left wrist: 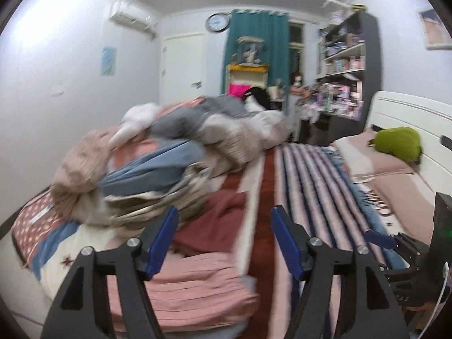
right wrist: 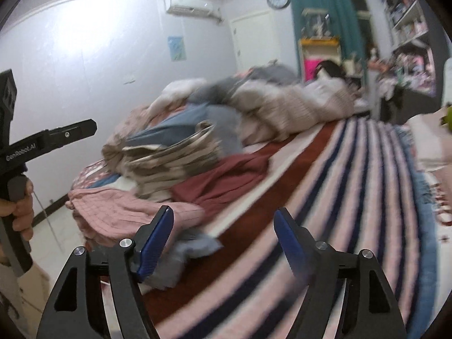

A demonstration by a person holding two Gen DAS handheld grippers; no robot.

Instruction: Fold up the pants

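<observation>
Both grippers hang over the near edge of the bed (right wrist: 325, 197) with their blue pads spread wide and nothing between them: the left gripper (left wrist: 224, 240) and the right gripper (right wrist: 223, 243) are each empty.

Which garment is the pants cannot be told for sure, as the frames are blurred. The likeliest candidates lie at the near foot of the clothes pile (left wrist: 158, 163): a dark red garment (left wrist: 214, 220) and, in front of it, a pink ribbed garment (left wrist: 183, 288).

In the left wrist view the pink ribbed garment sits at about 7 o'clock, running under the left pad, and the dark red garment is just past it at 11 o'clock. In the right wrist view the dark red garment (right wrist: 220, 180) lies well off at 11 o'clock and the pink ribbed garment (right wrist: 127, 212) at 10 o'clock, with a small grey-blue cloth (right wrist: 192, 251) just beside the left pad.

So the left gripper looks the nearer to both. The dark red garment's long axis seems to run crosswise to the grippers, from the pile toward the striped blanket (left wrist: 316, 186); a reach forward and leftward appears needed.
</observation>
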